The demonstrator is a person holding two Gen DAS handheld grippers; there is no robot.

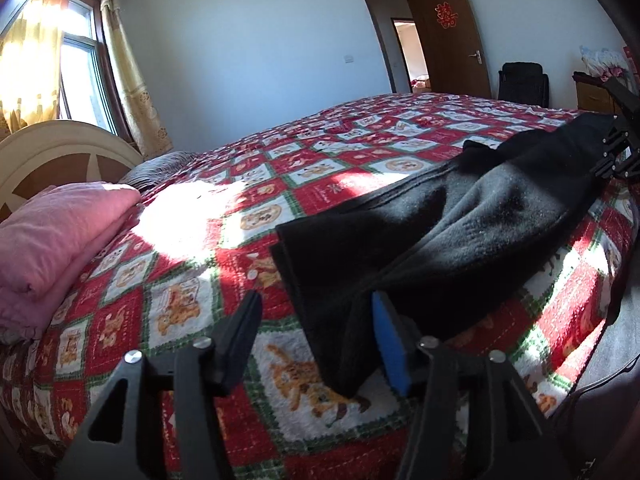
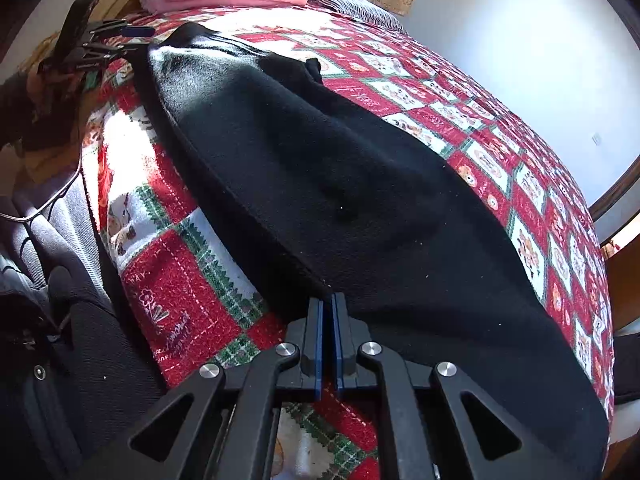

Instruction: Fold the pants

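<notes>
Black fleece pants [image 1: 432, 232] lie lengthwise on the bed's red, white and green patchwork quilt [image 1: 192, 292], near its edge. My left gripper [image 1: 316, 332] is open at the leg-hem end; the hem corner lies between its fingers, against the blue-padded right finger [image 1: 390, 344]. My right gripper [image 2: 329, 320] is shut on the pants' near edge [image 2: 360, 200] at the waist end. In the left wrist view the right gripper [image 1: 618, 152] shows at the far end of the pants. In the right wrist view the left gripper [image 2: 108, 40] shows at the far leg end.
A folded pink blanket [image 1: 52, 232] and a grey pillow [image 1: 160, 164] lie at the headboard [image 1: 52, 148]. Curtains and a window are behind it. An open brown door [image 1: 448, 32], a black chair [image 1: 522, 82] and a cabinet stand beyond the bed. My dark clothing [image 2: 60, 280] borders the bed edge.
</notes>
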